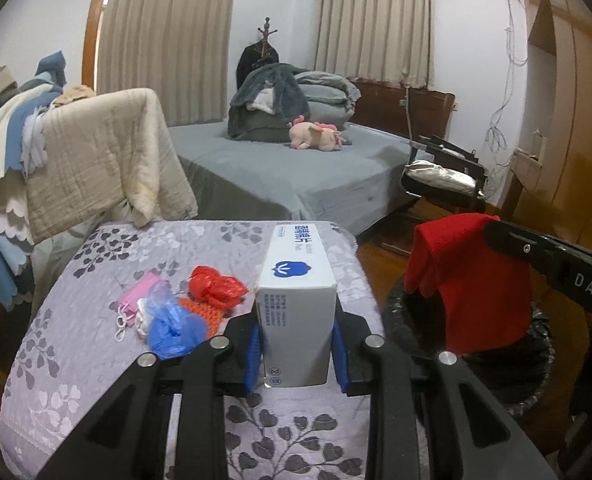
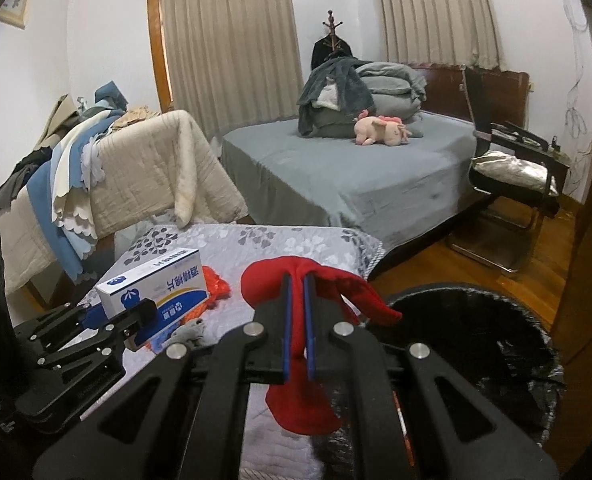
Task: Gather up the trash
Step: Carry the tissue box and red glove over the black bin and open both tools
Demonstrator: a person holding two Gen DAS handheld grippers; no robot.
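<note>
L fingers (image 1: 296, 354) pinching white-and-blue cardboard box (image 1: 298, 304); R fingers (image 2: 298, 312) pressed together on red fabric glove (image 2: 308, 408). Crumpled blue plastic bag (image 1: 173, 330) only in L view.

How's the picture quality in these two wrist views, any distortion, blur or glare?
Left wrist view: strong fisheye bowing, dark corners; the white box is sharp. Right wrist view: same curvature; the red cloth close to the lens is slightly soft; the black bin liner glints; dim, even room light.
</note>
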